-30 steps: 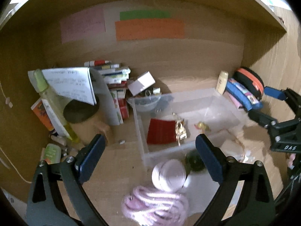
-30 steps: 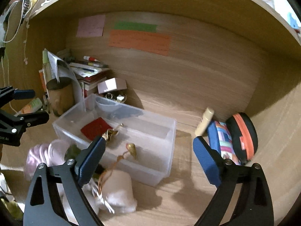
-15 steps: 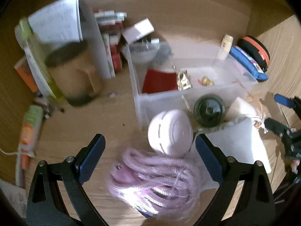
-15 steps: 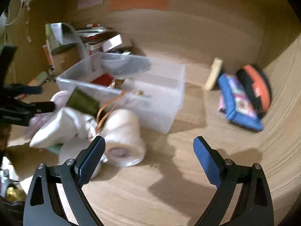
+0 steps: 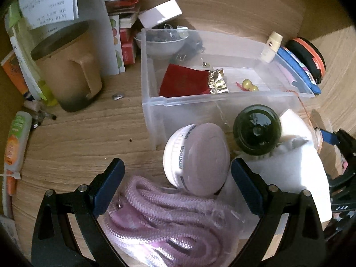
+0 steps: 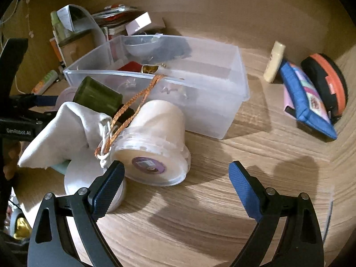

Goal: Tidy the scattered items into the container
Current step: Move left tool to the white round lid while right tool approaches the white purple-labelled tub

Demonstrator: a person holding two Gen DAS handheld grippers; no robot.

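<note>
Left tool [image 5: 176,185] gapes wide around the pink rope [image 5: 164,220], gripping nothing.

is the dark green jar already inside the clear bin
No, the dark green jar lies on the desk outside the clear bin, against its near wall beside the round pink-lidded case.

Home desk nook: stacked books [image 5: 124,6], mug [image 5: 71,66], pencil case [image 6: 304,98].

The coiled pink rope in its clear plastic bag [image 5: 169,227] runs off the left wrist view's bottom edge. A white cloth pouch [image 6: 64,133] hides most of the flat white disc [image 6: 82,178] beneath it.
</note>
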